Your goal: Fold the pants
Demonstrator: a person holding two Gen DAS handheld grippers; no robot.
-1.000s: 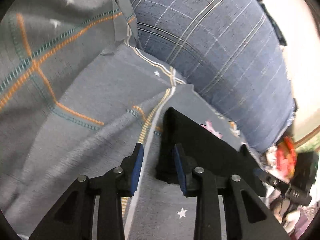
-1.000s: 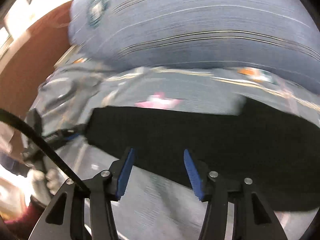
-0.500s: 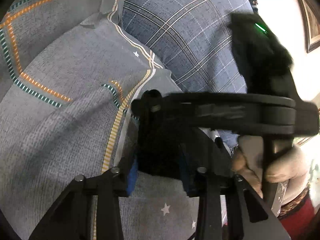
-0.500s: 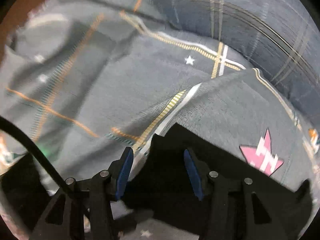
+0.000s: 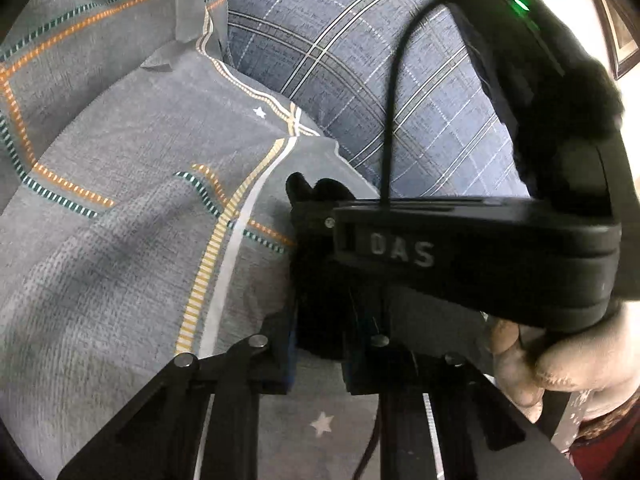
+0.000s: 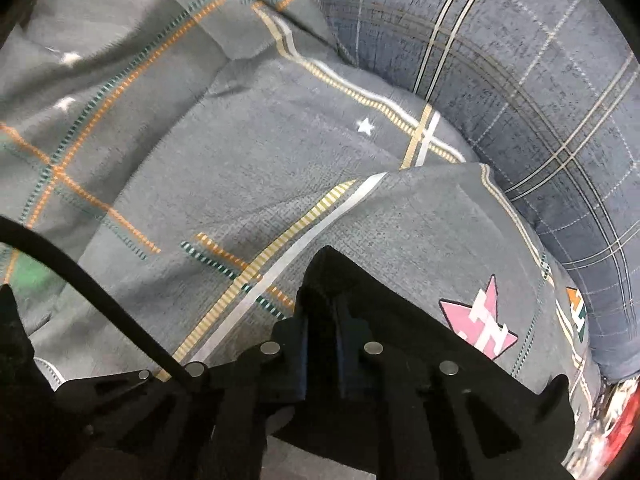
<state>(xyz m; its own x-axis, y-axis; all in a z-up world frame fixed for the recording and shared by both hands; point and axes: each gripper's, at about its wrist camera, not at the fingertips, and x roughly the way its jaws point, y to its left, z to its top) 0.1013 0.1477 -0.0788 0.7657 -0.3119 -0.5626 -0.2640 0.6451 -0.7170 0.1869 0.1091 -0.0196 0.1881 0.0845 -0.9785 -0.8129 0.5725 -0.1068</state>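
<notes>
Two grippers are meeting at one corner of the black pants (image 6: 420,360), which are lying on a grey bedsheet (image 5: 120,200) with a woven, slightly ribbed texture, orange and teal dashed lines and small white stars. The left gripper (image 5: 318,344) is pinching the soft, matte black cloth between its fingers. The right gripper (image 6: 322,344) is clamping the same dark fold, fingers nearly together. A plump blue plaid pillow (image 6: 520,80) is bulging at the far right.

Grey star-print bedsheet (image 6: 248,168) (orange and teal dashed stripes), blue plaid pillow (image 5: 352,60) against its far edge.
</notes>
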